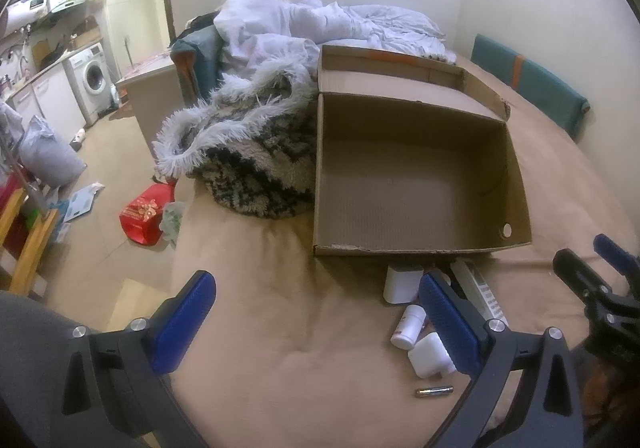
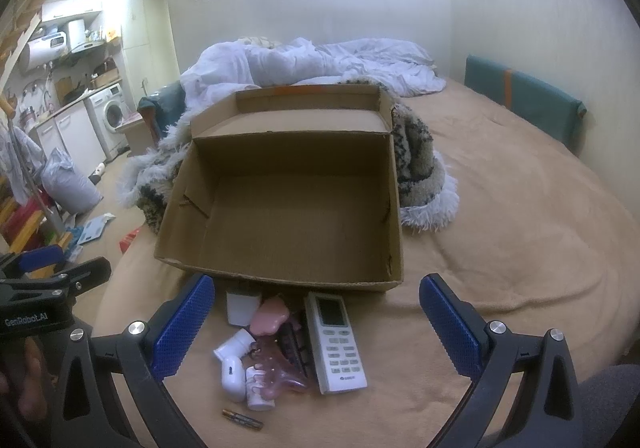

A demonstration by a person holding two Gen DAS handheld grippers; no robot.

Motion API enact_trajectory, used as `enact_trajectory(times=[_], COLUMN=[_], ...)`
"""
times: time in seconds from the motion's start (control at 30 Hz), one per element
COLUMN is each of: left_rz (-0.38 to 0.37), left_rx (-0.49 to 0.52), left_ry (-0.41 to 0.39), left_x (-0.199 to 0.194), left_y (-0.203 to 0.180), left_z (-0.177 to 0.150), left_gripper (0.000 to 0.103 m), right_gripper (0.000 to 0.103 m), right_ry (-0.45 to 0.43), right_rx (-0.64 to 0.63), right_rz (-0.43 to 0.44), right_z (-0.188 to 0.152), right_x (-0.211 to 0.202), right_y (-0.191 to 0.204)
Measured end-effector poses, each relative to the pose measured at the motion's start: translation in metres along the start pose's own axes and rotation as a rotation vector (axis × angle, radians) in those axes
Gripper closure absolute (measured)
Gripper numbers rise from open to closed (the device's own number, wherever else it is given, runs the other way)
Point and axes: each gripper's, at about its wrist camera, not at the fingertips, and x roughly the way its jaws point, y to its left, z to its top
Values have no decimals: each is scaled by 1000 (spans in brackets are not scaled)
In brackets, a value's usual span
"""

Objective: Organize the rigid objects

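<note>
An empty open cardboard box (image 2: 280, 216) (image 1: 412, 184) sits on the tan bed cover. In front of it lies a cluster of small objects: a white remote control (image 2: 336, 340) (image 1: 480, 294), a white box (image 2: 242, 308) (image 1: 402, 282), a pink soft piece (image 2: 272, 314), a white bottle (image 2: 234, 366) (image 1: 430, 354), a small white jar (image 2: 258, 388) (image 1: 408, 326), a pink hair claw (image 2: 284, 368) and a battery (image 2: 242, 419) (image 1: 434, 391). My left gripper (image 1: 316, 324) is open, left of the cluster. My right gripper (image 2: 316, 324) is open, above the cluster.
A shaggy black-and-white blanket (image 1: 256, 152) lies against the box's left and far sides. Crumpled white bedding (image 2: 304, 60) is behind. A teal headboard pad (image 2: 524, 100) lines the right wall. The floor at left holds a red bag (image 1: 146, 216) and clutter.
</note>
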Motion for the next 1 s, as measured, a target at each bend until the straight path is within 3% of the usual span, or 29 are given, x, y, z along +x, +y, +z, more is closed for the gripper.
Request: enact_trajectory(times=[1.0], left_rz=[24], left_rx=[-5], left_ry=[-4], left_x=[-2], left_y=[0], left_z=[1], left_gripper=[1], right_gripper=[0], right_ry=[1], right_rx=[-2], right_rz=[-3], right_z=[0], right_x=[1], right_y=[-1])
